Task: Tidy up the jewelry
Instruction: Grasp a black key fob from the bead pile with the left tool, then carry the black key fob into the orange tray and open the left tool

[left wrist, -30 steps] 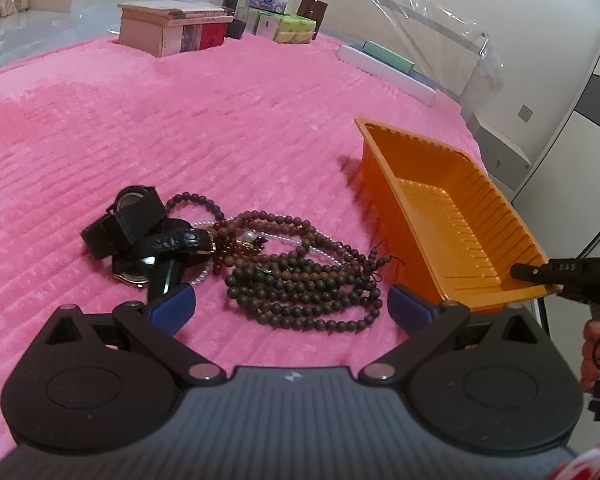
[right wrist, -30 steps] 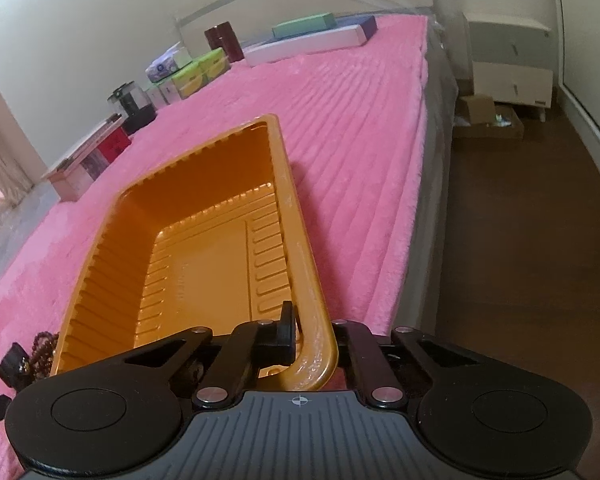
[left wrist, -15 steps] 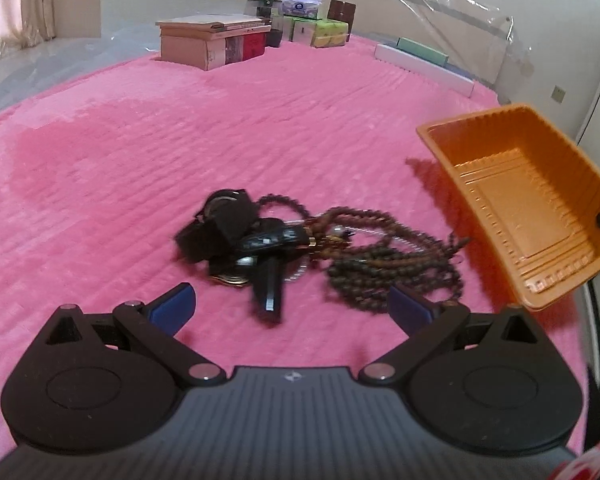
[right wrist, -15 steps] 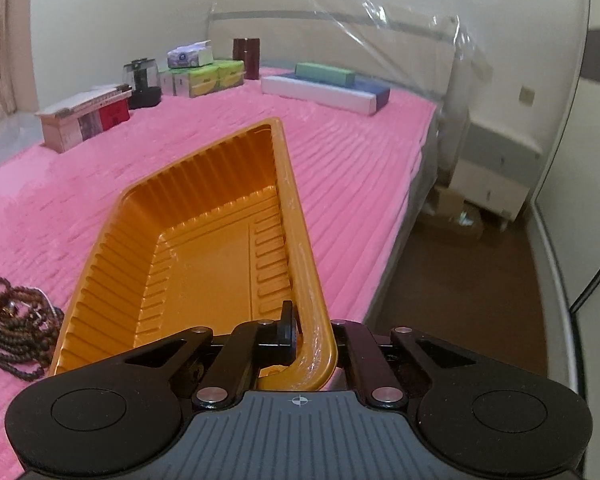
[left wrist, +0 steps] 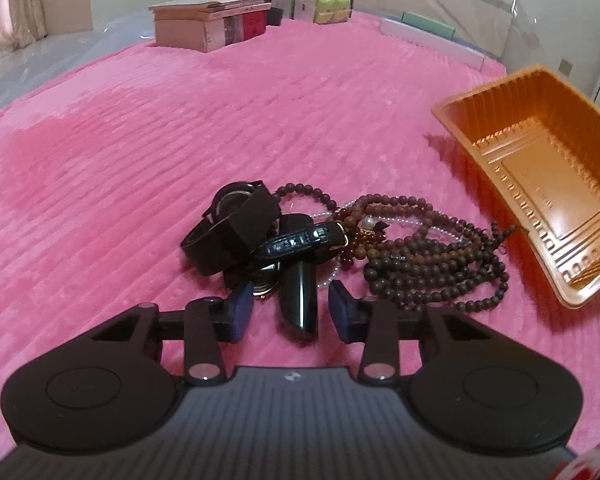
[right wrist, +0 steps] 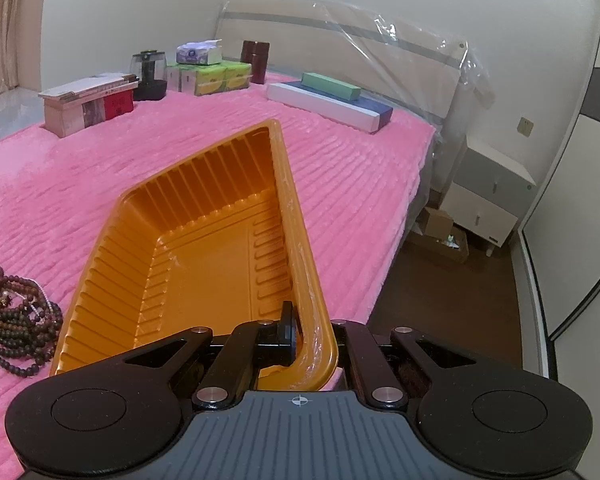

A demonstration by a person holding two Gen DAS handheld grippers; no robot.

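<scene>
A tangle of black watches (left wrist: 236,224) and brown bead strings (left wrist: 428,264) lies on the pink bedspread (left wrist: 180,140). One black watch strap (left wrist: 298,304) points toward me and lies between the blue pads of my left gripper (left wrist: 292,308). Its jaws are closing, with a small gap still showing on each side of the strap. To the right, the empty orange plastic tray (left wrist: 480,96) is tilted up off the bed. My right gripper (right wrist: 304,340) is shut on the tray's (right wrist: 112,280) near rim. The bead strings (right wrist: 16,316) lie just left of the tray.
Stacked books (left wrist: 212,20), tissue and tea boxes (right wrist: 208,76) and a dark jar (right wrist: 150,76) stand at the bed's far side. Long flat boxes (right wrist: 328,100) lie by the headboard. The bed edge drops to a dark floor and a white nightstand (right wrist: 488,200) on the right.
My left gripper has come forward and down to the watches, and its jaws have narrowed around the black strap. The right gripper has lifted and tilted the tray.
</scene>
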